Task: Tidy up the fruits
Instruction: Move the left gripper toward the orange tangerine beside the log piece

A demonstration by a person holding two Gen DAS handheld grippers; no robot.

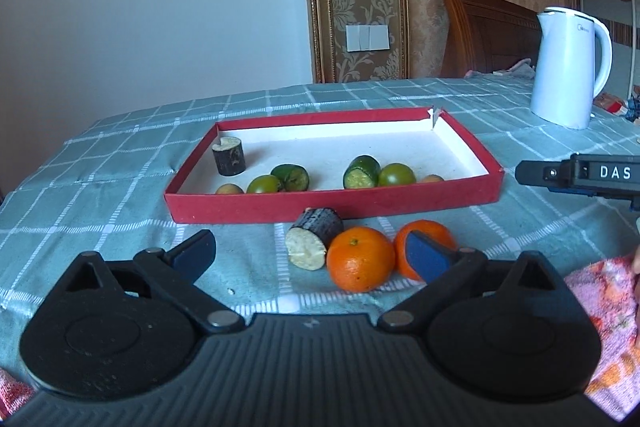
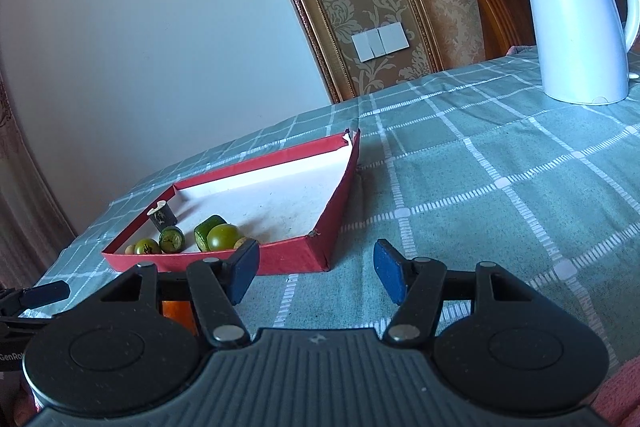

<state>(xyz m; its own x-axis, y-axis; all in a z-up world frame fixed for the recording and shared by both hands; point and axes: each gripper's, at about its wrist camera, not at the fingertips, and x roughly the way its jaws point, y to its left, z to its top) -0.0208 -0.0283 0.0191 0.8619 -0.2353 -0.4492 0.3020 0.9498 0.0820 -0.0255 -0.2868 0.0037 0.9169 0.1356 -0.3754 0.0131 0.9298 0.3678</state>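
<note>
A red tray (image 1: 336,205) with a white floor lies on the checked cloth; it also shows in the right wrist view (image 2: 280,259). Inside are a dark cane piece (image 1: 229,157), green fruits (image 1: 397,174) and cucumber pieces (image 1: 361,173). In front of the tray lie a dark cane piece (image 1: 314,237) and two oranges (image 1: 360,259) (image 1: 440,233). My left gripper (image 1: 310,259) is open, just short of these. My right gripper (image 2: 316,273) is open and empty over bare cloth right of the tray; its tip shows in the left wrist view (image 1: 532,171).
A white electric kettle (image 1: 568,67) stands at the back right of the table, also in the right wrist view (image 2: 580,15). A pink patterned towel (image 1: 604,311) lies at the near right. A wall and a wooden headboard are behind the table.
</note>
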